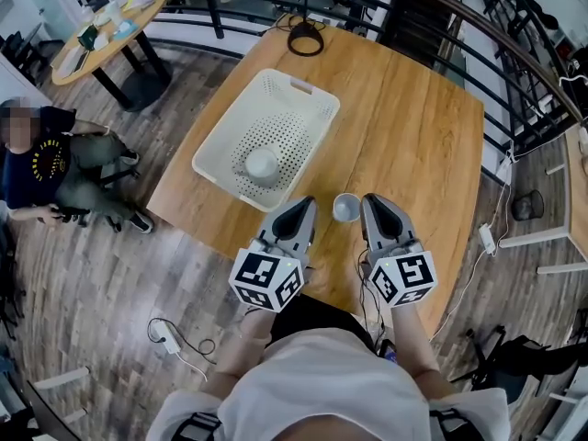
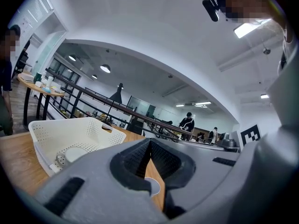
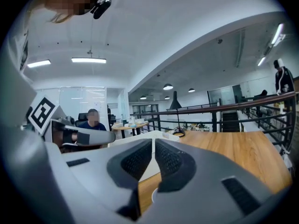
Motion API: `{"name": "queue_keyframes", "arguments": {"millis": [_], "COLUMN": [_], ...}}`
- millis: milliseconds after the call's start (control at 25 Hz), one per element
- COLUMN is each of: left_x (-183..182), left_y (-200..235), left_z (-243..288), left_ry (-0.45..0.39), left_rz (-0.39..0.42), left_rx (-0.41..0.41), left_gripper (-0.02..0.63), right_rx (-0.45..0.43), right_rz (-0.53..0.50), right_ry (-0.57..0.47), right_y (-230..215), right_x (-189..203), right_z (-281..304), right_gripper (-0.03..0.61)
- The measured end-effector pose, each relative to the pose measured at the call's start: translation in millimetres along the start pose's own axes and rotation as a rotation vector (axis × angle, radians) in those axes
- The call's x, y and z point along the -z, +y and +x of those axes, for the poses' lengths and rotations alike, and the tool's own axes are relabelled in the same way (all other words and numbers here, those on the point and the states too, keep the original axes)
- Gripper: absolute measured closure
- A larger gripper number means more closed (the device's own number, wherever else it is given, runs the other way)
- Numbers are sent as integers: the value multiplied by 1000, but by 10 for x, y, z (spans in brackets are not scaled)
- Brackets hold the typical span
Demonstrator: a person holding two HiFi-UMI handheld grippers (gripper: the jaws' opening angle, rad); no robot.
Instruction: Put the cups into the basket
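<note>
1. Your left gripper (image 1: 296, 214): held low over the near edge of the table, its marker cube toward your body. Its own view showed the jaws drawn together at the tips (image 2: 150, 142), with nothing between them.

2. Your right gripper (image 1: 375, 206): beside the left one, a little apart from it, also over the near edge. Its jaws were fully closed (image 3: 153, 142) and gripped nothing.

3. Loose cup (image 1: 346, 207): one small white cup, standing upright with its mouth up on the wooden table (image 1: 413, 127). It sat between the two gripper tips and slightly ahead of them, and neither gripper had hold of it. Part of its rim showed low behind the closed jaws in the left gripper view (image 2: 152, 186).

4. Basket (image 1: 276, 97): white, perforated, rectangular, with cut-out handles. It lay on the table beyond the left gripper, turned at an angle to the table edge. The left gripper view showed it to the left of the jaws (image 2: 70, 127).

5. Cup in basket (image 1: 262, 164): one pale cup resting base up on the basket floor, toward the near corner, also seen in the left gripper view (image 2: 74, 154).

6. Lamp (image 1: 306, 28): black, with a round base on the far edge of the table.

7. Seated person (image 1: 55, 168): on the wooden floor, well to the left of the table.

8. Round table (image 1: 101, 30): far left, holding small items too small to identify.
</note>
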State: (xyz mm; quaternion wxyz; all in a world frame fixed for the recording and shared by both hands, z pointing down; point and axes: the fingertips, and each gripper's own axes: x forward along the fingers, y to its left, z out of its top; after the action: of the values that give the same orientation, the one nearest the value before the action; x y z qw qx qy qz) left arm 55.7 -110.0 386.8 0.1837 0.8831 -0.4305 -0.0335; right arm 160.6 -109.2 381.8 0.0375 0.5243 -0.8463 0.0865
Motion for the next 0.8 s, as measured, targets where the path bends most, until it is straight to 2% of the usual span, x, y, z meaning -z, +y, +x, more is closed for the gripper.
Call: {"name": "queue_keyframes", "arguments": {"millis": [120, 200, 240, 520, 680, 800], "left_x": [10, 16, 18, 46, 104, 121], "left_y": [24, 36, 39, 127, 191, 239], "left_z": [-25, -39, -46, -92, -146, -179], "left_ry": [-1, -1, -2, -5, 0, -2], "left_rz": [-5, -10, -13, -32, -50, -62], "left_rx": [-2, -4, -6, -32, -53, -68], "left_gripper": [606, 606, 606, 606, 606, 606], "right_rx": [-49, -96, -119, -223, -279, -317], "right_rz": [-31, -62, -71, -106, -211, -249], "right_ry": [80, 152, 186, 328, 424, 498], "right_y": [39, 94, 119, 201, 234, 215], "right_x": [89, 181, 224, 412, 573, 702], "right_z": [63, 103, 116, 213, 245, 247], "right_gripper": [553, 443, 416, 265, 171, 149]}}
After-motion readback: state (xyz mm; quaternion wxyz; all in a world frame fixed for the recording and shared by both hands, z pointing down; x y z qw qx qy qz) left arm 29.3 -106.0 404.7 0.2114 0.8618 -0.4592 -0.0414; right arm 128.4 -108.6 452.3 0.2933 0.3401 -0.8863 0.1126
